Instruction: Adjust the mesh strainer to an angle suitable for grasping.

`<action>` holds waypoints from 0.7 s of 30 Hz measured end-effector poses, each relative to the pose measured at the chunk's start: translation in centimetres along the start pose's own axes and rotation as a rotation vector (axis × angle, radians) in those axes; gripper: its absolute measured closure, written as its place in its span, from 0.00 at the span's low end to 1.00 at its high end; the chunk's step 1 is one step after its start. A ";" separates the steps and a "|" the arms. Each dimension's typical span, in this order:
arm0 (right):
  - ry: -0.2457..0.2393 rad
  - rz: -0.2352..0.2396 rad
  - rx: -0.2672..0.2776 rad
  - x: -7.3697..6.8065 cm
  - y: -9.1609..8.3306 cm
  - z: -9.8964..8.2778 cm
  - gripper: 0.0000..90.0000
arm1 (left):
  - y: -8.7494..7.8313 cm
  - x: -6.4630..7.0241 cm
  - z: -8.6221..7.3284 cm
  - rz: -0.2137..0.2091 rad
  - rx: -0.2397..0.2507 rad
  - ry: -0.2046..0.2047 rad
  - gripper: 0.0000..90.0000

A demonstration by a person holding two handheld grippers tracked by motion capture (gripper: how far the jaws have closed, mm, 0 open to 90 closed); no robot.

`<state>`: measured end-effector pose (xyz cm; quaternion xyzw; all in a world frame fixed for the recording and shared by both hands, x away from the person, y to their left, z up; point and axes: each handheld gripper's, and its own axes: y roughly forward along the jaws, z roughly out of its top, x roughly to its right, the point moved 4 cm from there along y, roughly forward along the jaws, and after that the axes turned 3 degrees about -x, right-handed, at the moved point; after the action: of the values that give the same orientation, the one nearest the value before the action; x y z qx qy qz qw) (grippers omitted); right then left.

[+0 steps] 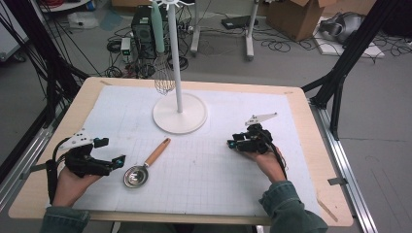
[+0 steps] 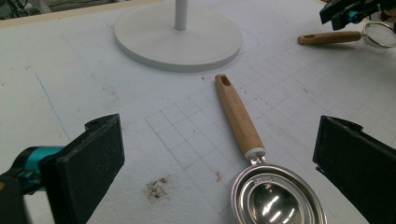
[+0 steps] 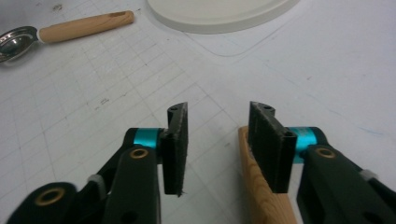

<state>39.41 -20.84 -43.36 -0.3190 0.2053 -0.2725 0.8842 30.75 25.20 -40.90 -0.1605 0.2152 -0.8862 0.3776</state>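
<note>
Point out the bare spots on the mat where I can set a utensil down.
Widest: the middle of the mat, between the spoon and the right gripper, in front of the stand base. Also bare: the far-left and far-right corners beside that base. Crowded: the left gripper by the spoon, and the right gripper above a second wooden handle.

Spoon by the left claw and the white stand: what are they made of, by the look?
Spoon: the bowl looks like polished metal, probably steel, with mirror-like glints; two bowls seem nested. Its handle looks like light wood, matte with faint grain and a slot at the end, joined by a pale collar. Stand: smooth matte white disc and pole, either painted metal or plastic; the look leaves that open.
</note>
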 end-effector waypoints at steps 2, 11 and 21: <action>0.010 0.006 0.012 0.3 -0.5 -0.1 0.57 | 0.1 0.0 0.0 0.000 -0.002 -0.001 0.03; 0.025 -0.022 0.013 1.3 -2.1 -0.7 0.45 | -0.1 -0.2 0.0 0.004 0.000 -0.005 0.03; 0.023 -0.046 0.007 2.0 -3.8 -1.7 0.43 | 0.0 -0.1 0.1 0.002 0.002 0.001 0.03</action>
<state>38.71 -25.32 -42.34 -0.3176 0.2070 -0.2972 0.8763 30.84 25.26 -40.84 -0.1594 0.2145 -0.8861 0.3788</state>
